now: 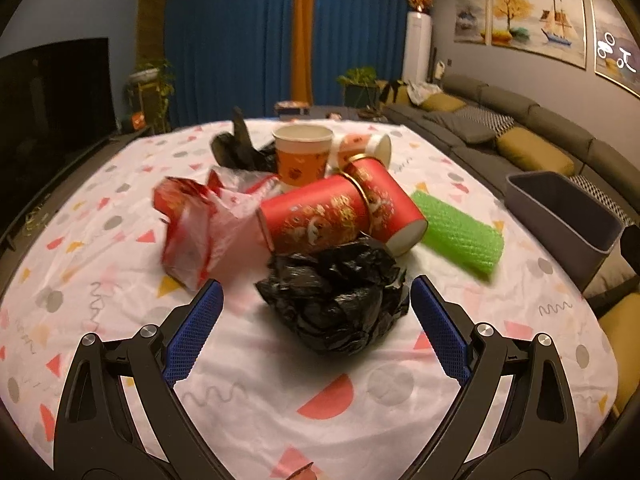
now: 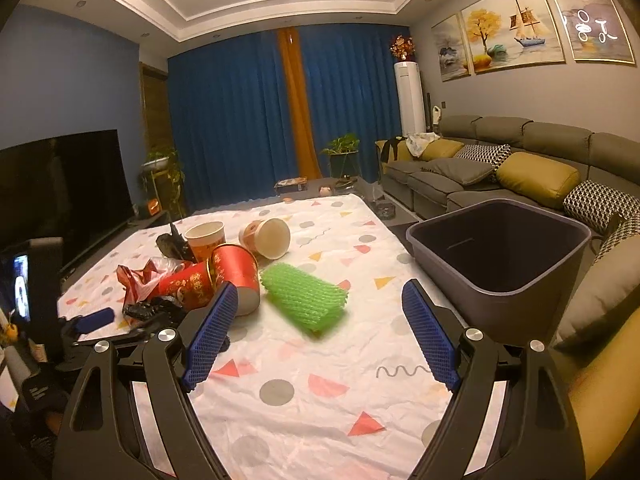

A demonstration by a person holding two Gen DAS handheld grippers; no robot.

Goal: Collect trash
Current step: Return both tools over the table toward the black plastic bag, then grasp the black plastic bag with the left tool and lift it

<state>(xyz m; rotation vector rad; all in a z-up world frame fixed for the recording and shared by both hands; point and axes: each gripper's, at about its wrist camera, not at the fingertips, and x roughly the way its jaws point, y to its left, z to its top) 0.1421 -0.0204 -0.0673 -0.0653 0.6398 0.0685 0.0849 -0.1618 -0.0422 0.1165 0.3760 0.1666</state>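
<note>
Trash pile mid-tabletop (image 2: 320, 380): crumpled black bag (image 1: 336, 300) center frame in the left view, red cups (image 1: 320, 220) lying just behind and touching it, red wrapper (image 1: 192, 224) at left, green foam net (image 2: 306, 300) off to the right of the pile. Bin (image 2: 500, 264) at right of the right view, beside the tabletop edge, looks empty.

Left tool (image 1: 316, 304) wide apart, nothing clamped, black bag sitting between the blue pads and a little ahead. Right tool (image 2: 320, 308) also spread wide, holding nothing, foam net just ahead between the tips.

Probably the reach-in step for both. Tips for doing it well:
- push the left tool further in so the pads straddle the bag's bulk, not just the loose near edge
- squeeze firmly, since crumpled plastic gives way and slips
- lift straight up to avoid dragging the cups along
- grab the foam net across its short side
- watch the cloth, could bunch up under low pads
</note>
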